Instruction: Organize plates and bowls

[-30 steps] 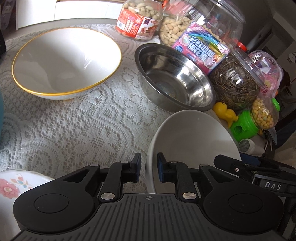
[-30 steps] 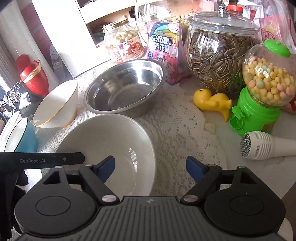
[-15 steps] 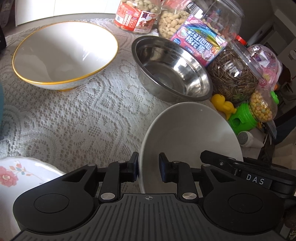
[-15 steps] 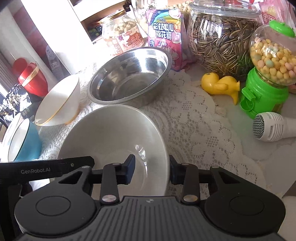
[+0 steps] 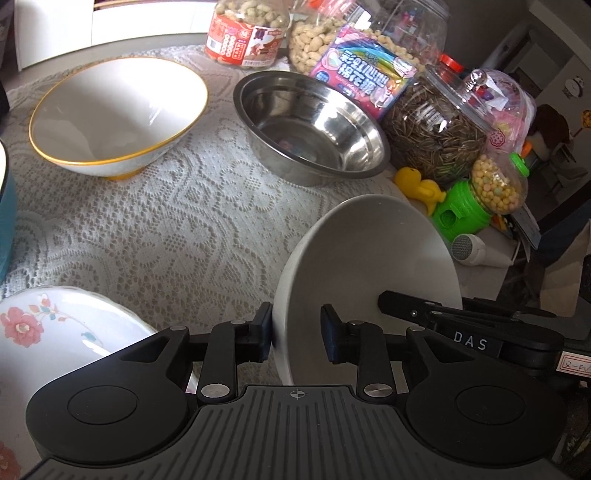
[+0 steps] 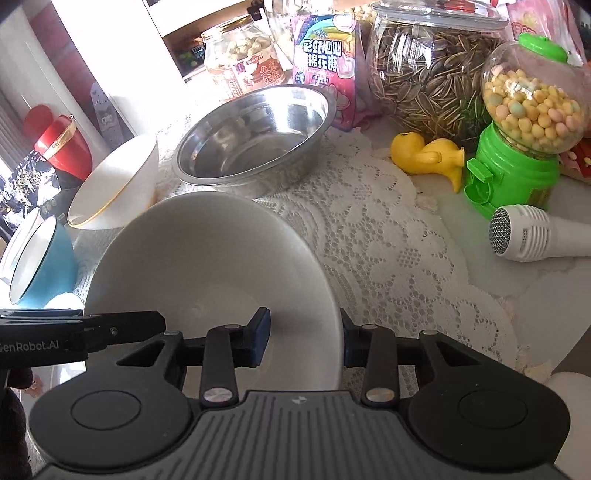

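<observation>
A plain white bowl (image 5: 369,266) is held tilted above the lace cloth. My left gripper (image 5: 295,332) straddles its near rim with a gap beside one pad. My right gripper (image 6: 304,332) is shut on the bowl's (image 6: 214,266) right rim, one finger inside, one outside. A white bowl with a gold rim (image 5: 114,114) stands at the far left. A steel bowl (image 5: 314,122) stands behind the white one. A blue bowl (image 6: 40,258) and a flowered plate (image 5: 55,332) are at the left.
Jars of nuts (image 5: 247,33) and seeds (image 5: 439,122), a pink candy bag (image 5: 365,77), a yellow duck (image 6: 428,155), a green candy dispenser (image 6: 524,129) and a white microphone (image 6: 532,232) crowd the back and right. The table edge curves at the right.
My right gripper closed from wide open onto the white bowl's rim. The bowl lifted and tilted. My left gripper's fingers spread a little around the near rim.
</observation>
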The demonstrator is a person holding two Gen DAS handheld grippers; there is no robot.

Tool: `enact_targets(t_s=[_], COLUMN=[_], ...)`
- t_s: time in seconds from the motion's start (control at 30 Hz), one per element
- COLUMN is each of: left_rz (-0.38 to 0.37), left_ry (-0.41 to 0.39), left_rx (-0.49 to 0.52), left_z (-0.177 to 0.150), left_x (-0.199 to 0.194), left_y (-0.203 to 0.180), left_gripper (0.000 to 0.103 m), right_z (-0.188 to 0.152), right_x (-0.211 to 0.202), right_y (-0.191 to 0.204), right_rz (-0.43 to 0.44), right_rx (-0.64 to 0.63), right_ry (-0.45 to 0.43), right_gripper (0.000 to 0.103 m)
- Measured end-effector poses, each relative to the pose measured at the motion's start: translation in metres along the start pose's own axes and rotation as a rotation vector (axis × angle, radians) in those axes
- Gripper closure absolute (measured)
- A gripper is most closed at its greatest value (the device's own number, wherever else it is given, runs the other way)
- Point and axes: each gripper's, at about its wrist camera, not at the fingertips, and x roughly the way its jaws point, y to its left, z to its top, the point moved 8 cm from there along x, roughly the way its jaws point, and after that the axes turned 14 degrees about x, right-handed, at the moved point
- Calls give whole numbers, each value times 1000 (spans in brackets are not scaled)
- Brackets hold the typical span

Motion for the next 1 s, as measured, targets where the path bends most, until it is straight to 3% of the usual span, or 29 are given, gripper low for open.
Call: enact_targets(t_s=[0.17, 0.37, 0.6, 1.0], left_rz=[17, 18, 7, 29], left_ry=[35, 38, 98, 69], left_rx=[-63, -66, -57, -32], left_z=[-8, -9, -18, -26], left_x=[14, 13, 6, 8], left_y=[14, 15, 3, -2], left_gripper=[80, 79, 74, 76], right_z=[-10, -11, -17, -22], right_x=[7, 6, -2, -3], right_y=[6, 7, 4, 0], right_rz=[22, 19, 8, 0], right_rx=[-9, -20, -19, -34], right_ry=[36, 23, 53, 32], right_gripper=[64, 64, 64, 63])
